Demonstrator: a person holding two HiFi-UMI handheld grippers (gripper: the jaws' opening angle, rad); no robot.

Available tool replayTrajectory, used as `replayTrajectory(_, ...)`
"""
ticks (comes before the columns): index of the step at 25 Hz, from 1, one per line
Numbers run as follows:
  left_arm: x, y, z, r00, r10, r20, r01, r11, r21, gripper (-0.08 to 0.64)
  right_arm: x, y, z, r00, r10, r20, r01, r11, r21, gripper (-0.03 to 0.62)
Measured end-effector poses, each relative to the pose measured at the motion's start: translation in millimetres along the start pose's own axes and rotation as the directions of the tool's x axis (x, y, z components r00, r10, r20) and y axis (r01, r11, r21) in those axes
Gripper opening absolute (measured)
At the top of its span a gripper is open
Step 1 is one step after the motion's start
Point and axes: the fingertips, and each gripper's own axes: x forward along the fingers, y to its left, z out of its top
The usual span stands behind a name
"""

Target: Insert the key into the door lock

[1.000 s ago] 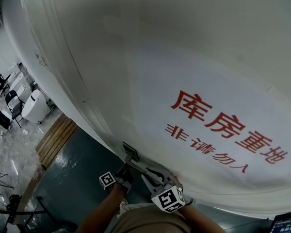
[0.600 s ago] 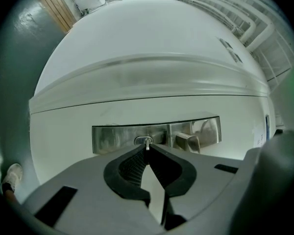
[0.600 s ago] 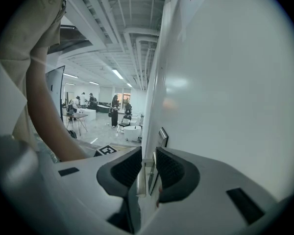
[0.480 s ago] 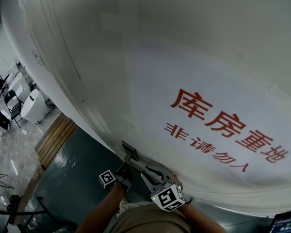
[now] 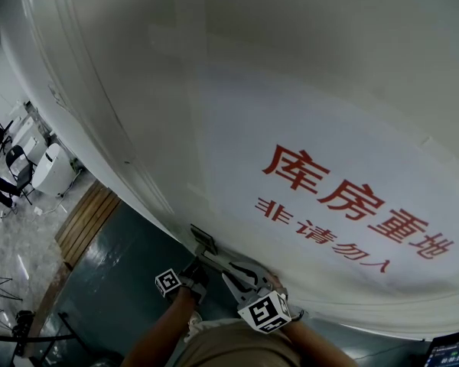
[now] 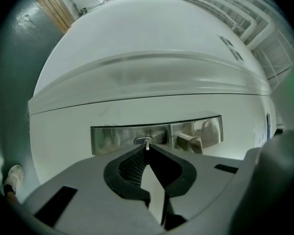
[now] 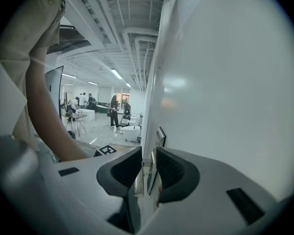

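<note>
- Since a second ago both hand-held grippers have stayed at the lock; only the head view has drifted slightly.
- The white door (image 5: 291, 90) with red lettering (image 5: 352, 205) fills the head view.
- The right hand-held gripper (image 7: 148, 173) is clenched on the door handle (image 6: 190, 142).
- The left hand-held gripper (image 6: 147, 151) grasps the key (image 6: 147, 144).
- The key's tip meets the keyhole (image 6: 143, 141) in the metal lock plate (image 6: 112, 138); I cannot tell how deep it sits.

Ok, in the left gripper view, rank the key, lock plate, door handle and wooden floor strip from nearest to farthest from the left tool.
1. key, pinched in the left tool at its tips.
2. lock plate, straight ahead, at the key's tip.
3. door handle, on the plate, off to the right.
4. wooden floor strip, far off at the upper left.
</note>
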Motion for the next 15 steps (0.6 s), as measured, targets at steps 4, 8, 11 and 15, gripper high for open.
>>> replayTrajectory(4, -0.7, -0.2, -0.5, 1.0, 0.005, -0.003, -0.005, 1.0, 0.019, 0.031, 0.0, 2.1, -2.0, 1.0, 0.005, -0.003, -0.005, 1.0, 0.005, 0.097)
replayTrajectory(8, -4.3, 3.8, -2.3, 0.999, 0.033, -0.002, -0.033, 0.999, 0.02, 0.032, -0.4, 5.1, -3.6, 1.0, 0.009, -0.008, -0.009, 1.0, 0.01, 0.097)
replayTrajectory(11, 0.5, 1.9, 1.2, 1.0, 0.012, 0.008, -0.013, 1.0, 0.012, 0.031, 2.0, 2.1, -1.6, 1.0, 0.008, -0.002, -0.008, 1.0, 0.003, 0.097)
replayTrajectory(15, 0.0, 0.6, -0.8, 1.0, 0.012, -0.003, -0.012, 1.0, 0.007, 0.031, 1.3, 5.8, -4.6, 1.0, 0.014, -0.011, -0.014, 1.0, 0.004, 0.097)
